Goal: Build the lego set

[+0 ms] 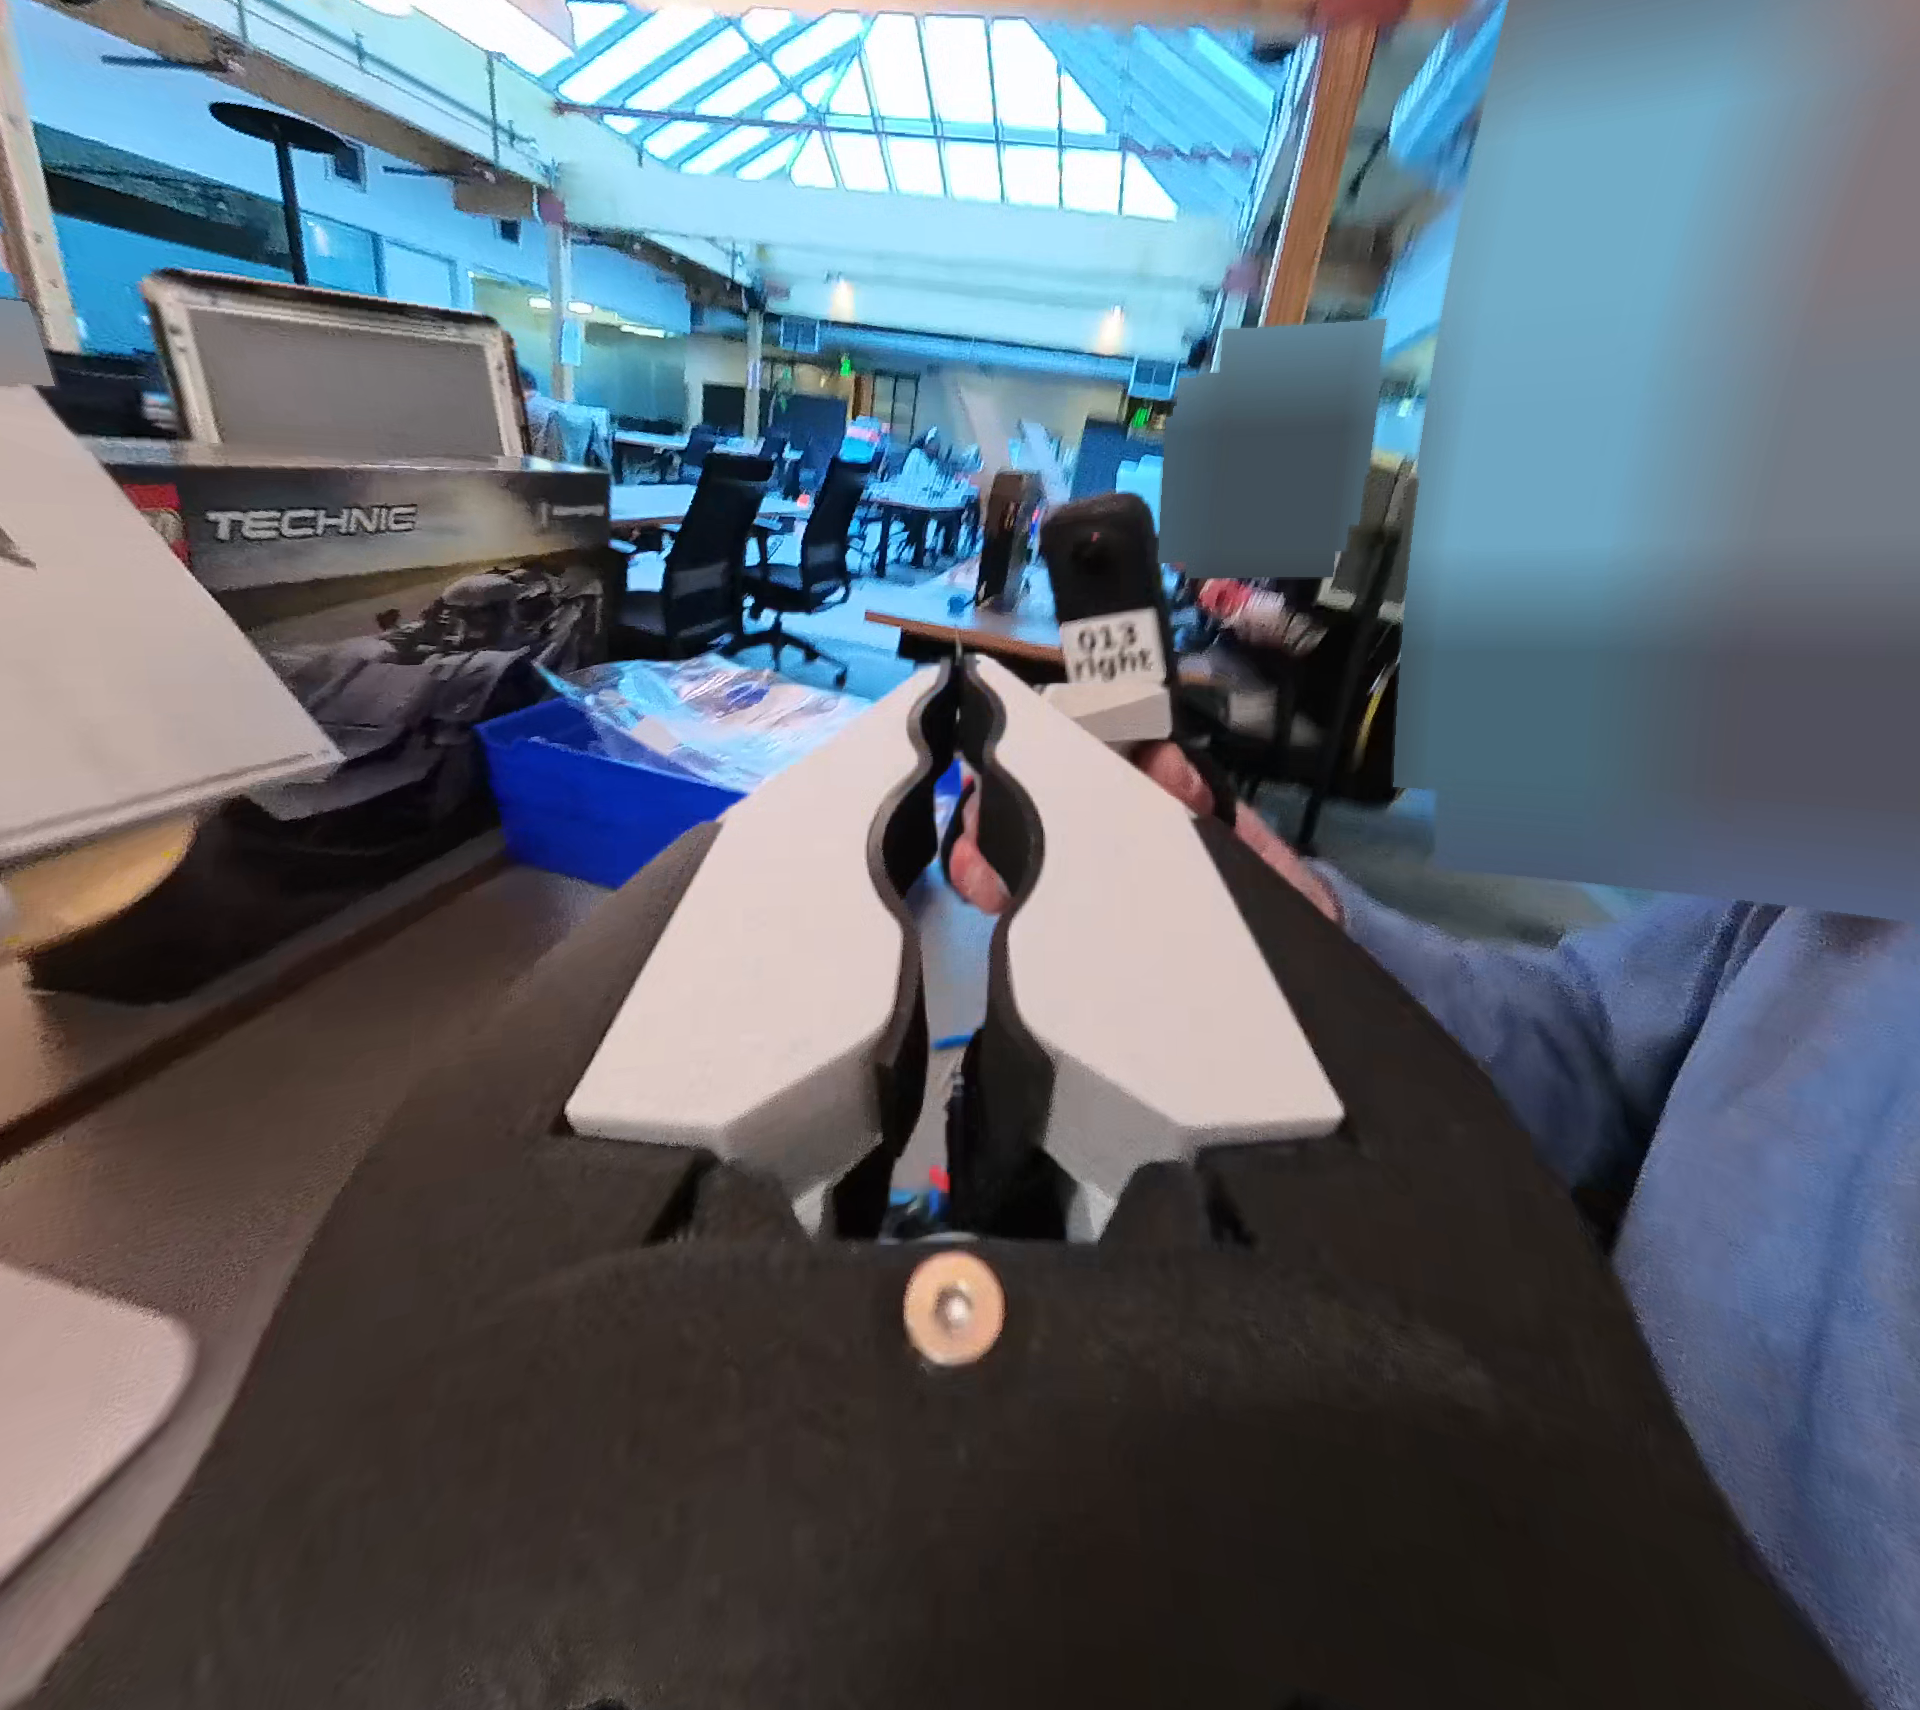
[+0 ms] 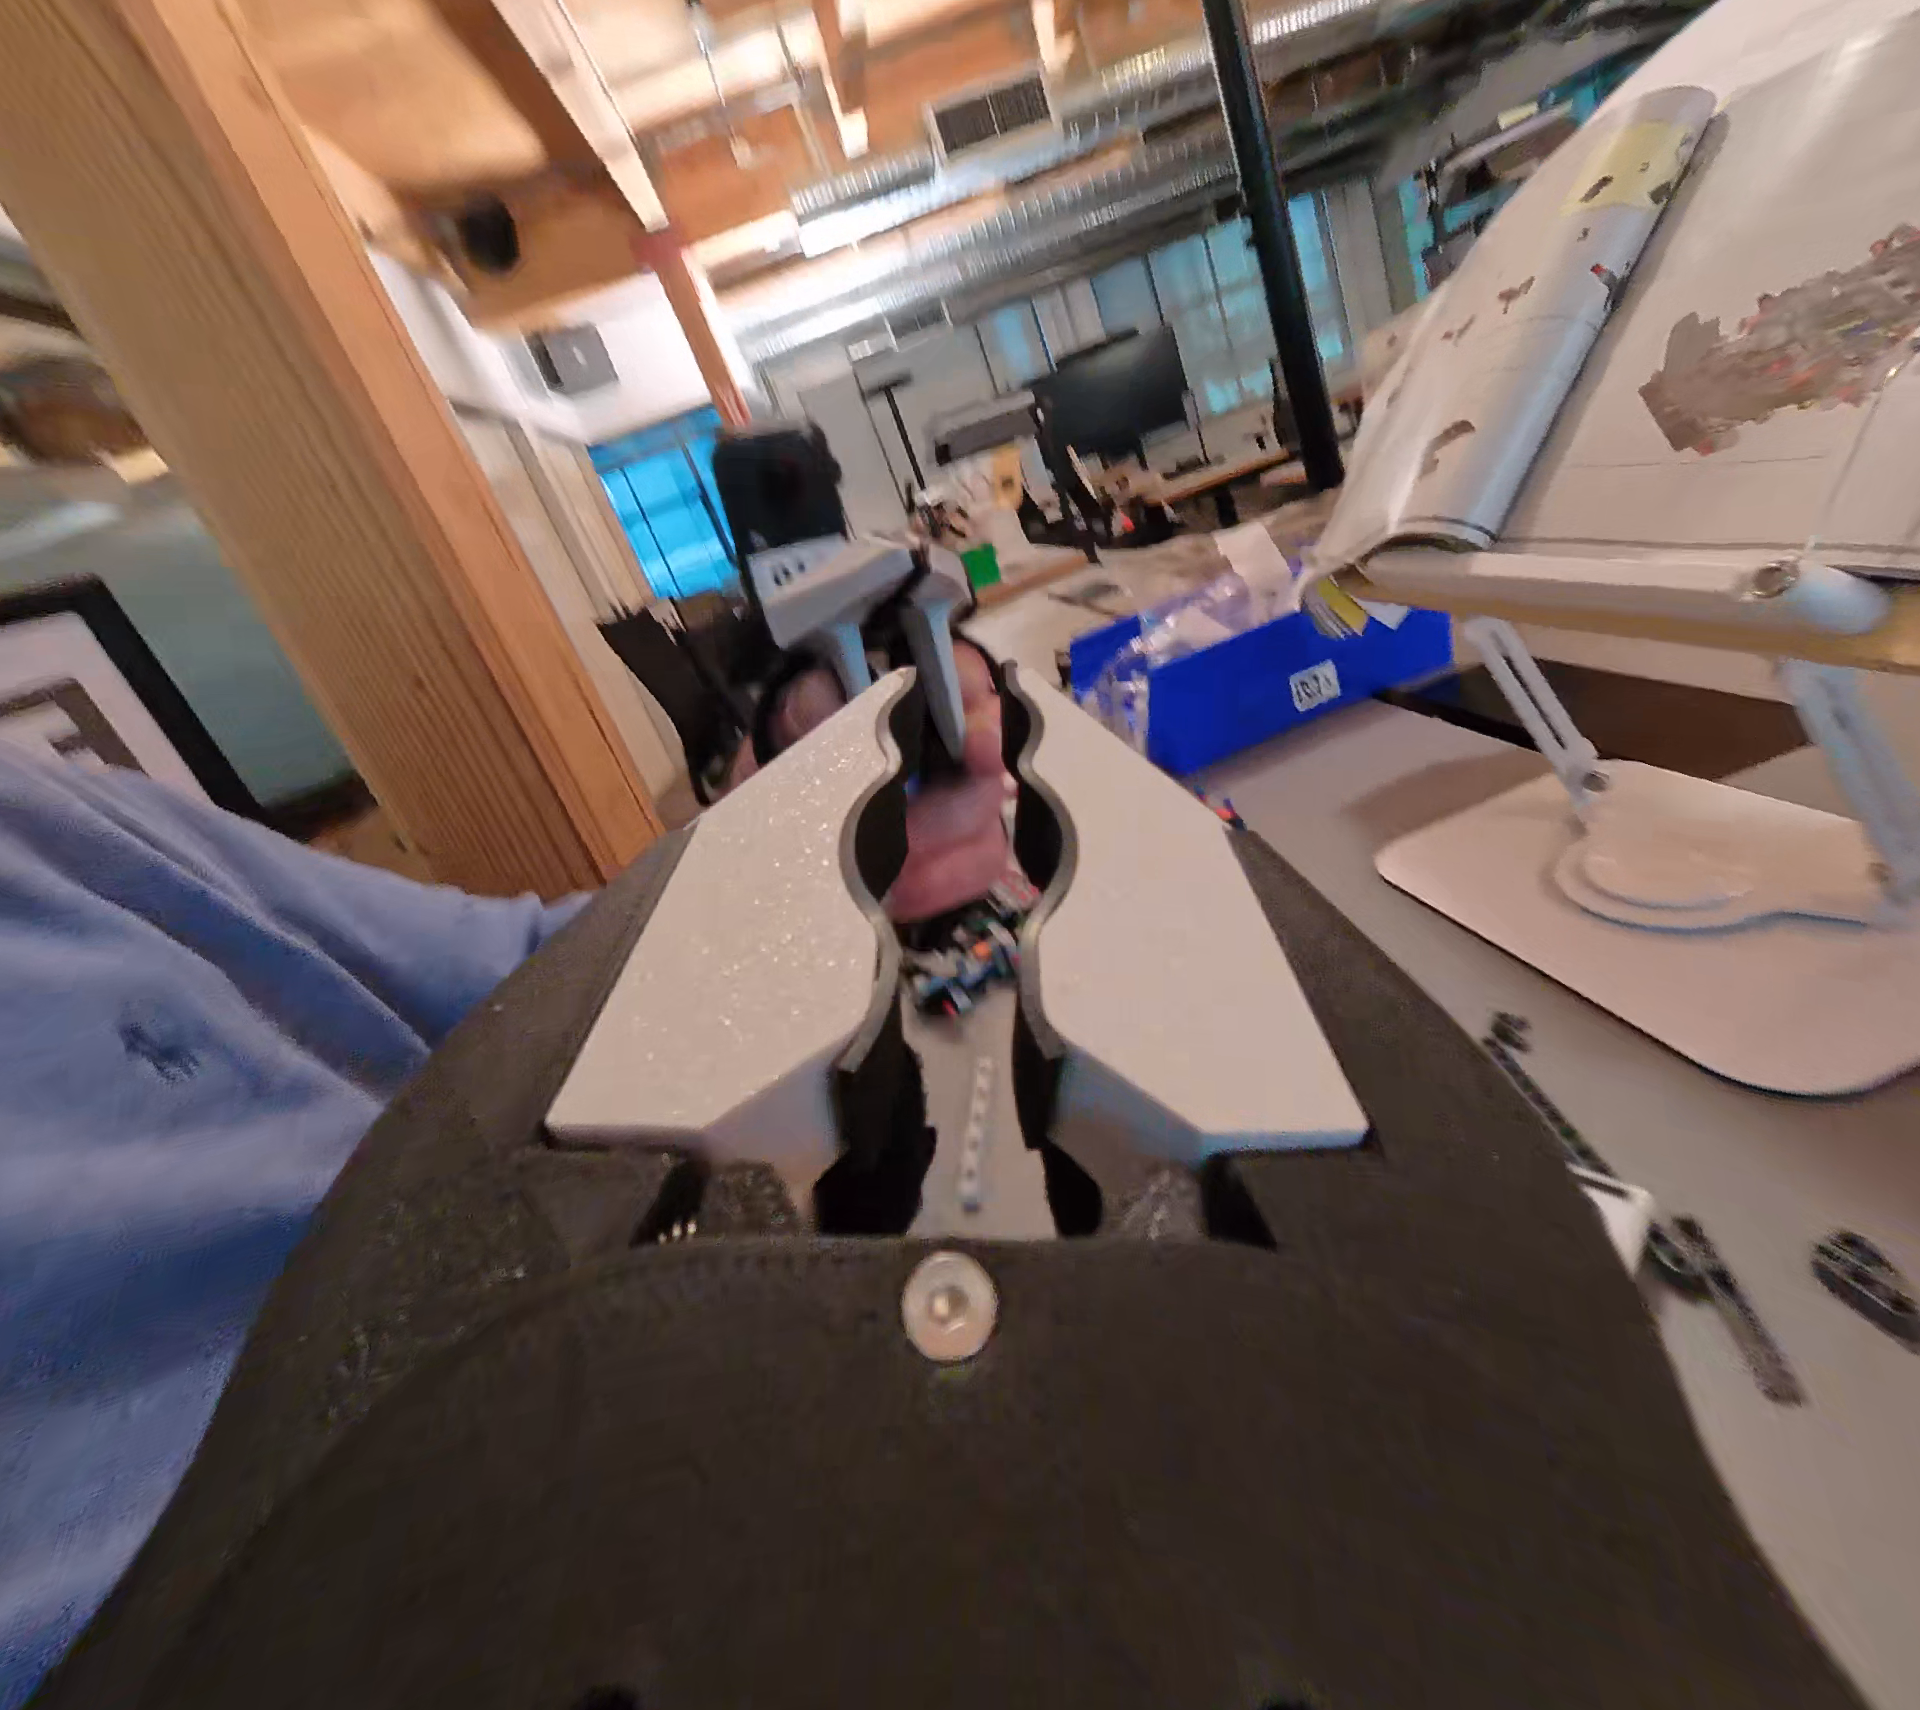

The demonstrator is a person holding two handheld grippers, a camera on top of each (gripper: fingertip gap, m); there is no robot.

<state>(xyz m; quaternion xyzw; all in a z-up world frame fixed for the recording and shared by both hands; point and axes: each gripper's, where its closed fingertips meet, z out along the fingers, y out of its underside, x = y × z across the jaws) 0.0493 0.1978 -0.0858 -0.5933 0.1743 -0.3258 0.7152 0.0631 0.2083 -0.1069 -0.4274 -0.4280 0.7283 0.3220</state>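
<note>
Lego model [image 2: 961,969] beneath barely parted right gripper [image 2: 958,692]

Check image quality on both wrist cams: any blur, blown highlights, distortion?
Left wrist view: skylight blown bright with a blue cast, ceiling beams smeared by motion blur, left hand-held gripper sharp. Right wrist view: stronger blur on the blue bin and instruction booklet, right hand-held gripper fairly crisp; wide-angle bending curves the wooden post.
</note>
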